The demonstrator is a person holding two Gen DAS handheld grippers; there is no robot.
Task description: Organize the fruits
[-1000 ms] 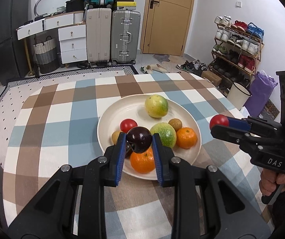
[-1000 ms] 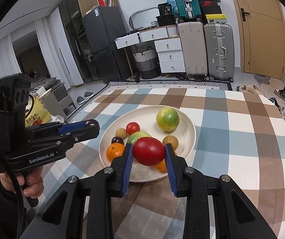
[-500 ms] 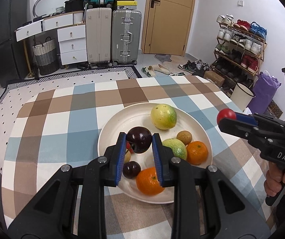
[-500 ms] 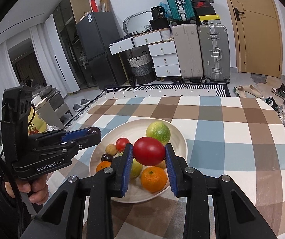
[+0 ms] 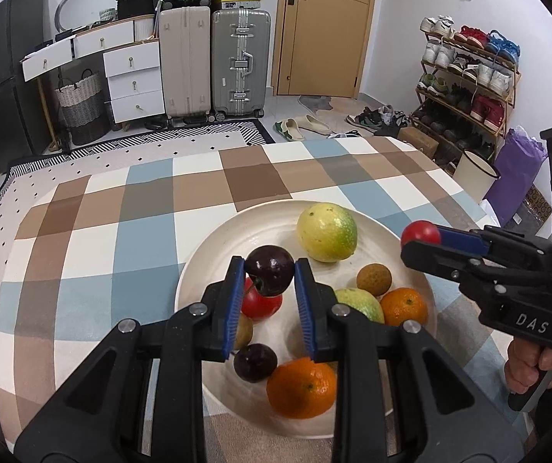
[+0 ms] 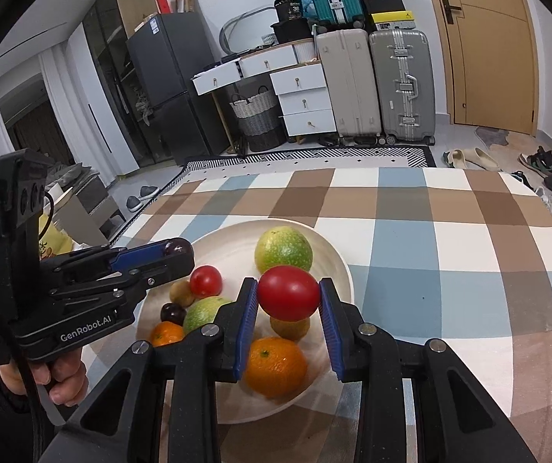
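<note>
The left gripper (image 5: pixel 269 274) is closed on a dark plum (image 5: pixel 269 274), holding it above the cream plate (image 5: pixel 214 266) on the checked bench (image 5: pixel 121 223). The right gripper (image 6: pixel 288 298) is clamped on a red tomato (image 6: pixel 288 298) over the same plate. On the plate lie a yellow-green fruit (image 5: pixel 327 231), two oranges (image 5: pixel 301 389), a second tomato (image 5: pixel 260 304), another dark plum (image 5: pixel 255 362) and a small brown fruit (image 5: pixel 373 279).
</note>
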